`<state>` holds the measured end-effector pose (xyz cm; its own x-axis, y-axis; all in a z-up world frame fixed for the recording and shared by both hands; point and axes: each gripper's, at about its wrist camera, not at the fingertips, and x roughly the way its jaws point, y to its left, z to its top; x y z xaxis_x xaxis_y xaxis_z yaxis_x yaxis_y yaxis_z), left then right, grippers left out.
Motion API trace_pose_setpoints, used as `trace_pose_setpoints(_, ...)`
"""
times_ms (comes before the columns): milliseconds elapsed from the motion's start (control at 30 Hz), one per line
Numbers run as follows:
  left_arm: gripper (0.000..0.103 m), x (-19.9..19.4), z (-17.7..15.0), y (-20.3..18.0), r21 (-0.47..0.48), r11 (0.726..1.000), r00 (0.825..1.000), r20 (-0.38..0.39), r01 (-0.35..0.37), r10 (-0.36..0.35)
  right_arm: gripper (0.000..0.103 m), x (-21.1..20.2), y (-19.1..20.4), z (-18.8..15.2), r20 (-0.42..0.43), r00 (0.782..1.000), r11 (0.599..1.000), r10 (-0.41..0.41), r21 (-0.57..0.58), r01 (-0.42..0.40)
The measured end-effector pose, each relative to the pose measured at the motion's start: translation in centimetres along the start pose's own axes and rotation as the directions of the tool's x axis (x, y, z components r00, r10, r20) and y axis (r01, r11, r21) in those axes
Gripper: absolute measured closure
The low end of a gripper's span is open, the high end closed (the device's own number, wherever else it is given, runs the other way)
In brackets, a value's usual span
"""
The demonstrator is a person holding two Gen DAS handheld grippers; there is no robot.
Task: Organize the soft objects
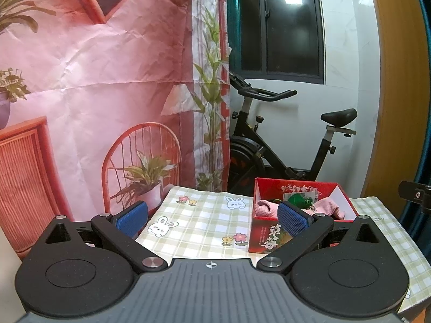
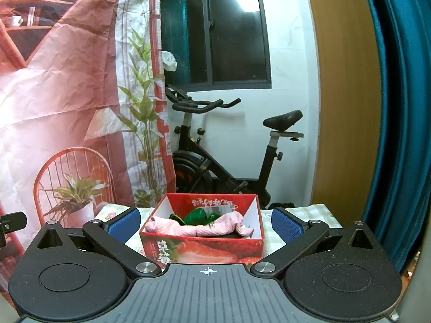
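Observation:
A red strawberry-print box [image 2: 202,247] stands on the table with the checked cloth [image 1: 199,223]. Inside it lie a pink cloth [image 2: 212,227] and a green soft object [image 2: 199,216], with something dark under them. In the left wrist view the box [image 1: 265,238] is at the right, with the pink cloth [image 1: 265,206] and green object [image 1: 299,200] in it. My left gripper [image 1: 212,219] is open and empty, above the cloth left of the box. My right gripper [image 2: 206,224] is open and empty, its fingers standing either side of the box, nearer the camera.
A black exercise bike [image 2: 229,158] stands behind the table under a dark window. A pink printed backdrop [image 1: 94,94] hangs at the left. A wooden panel [image 2: 342,94] and a teal curtain [image 2: 398,107] are at the right. The other gripper's edge [image 1: 416,195] shows at right.

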<state>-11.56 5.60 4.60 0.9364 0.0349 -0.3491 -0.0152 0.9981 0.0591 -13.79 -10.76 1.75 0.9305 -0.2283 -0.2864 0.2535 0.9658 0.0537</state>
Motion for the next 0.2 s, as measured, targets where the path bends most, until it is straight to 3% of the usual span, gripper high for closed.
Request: trace_pose_setpoints(200,0.0,-0.02,-0.1,0.02,0.003,1.0,1.0,0.004,0.0,0.0,0.0,0.04,0.09,-0.17,-0.001,1.0,1.0,0.001,-0.001,-0.001)
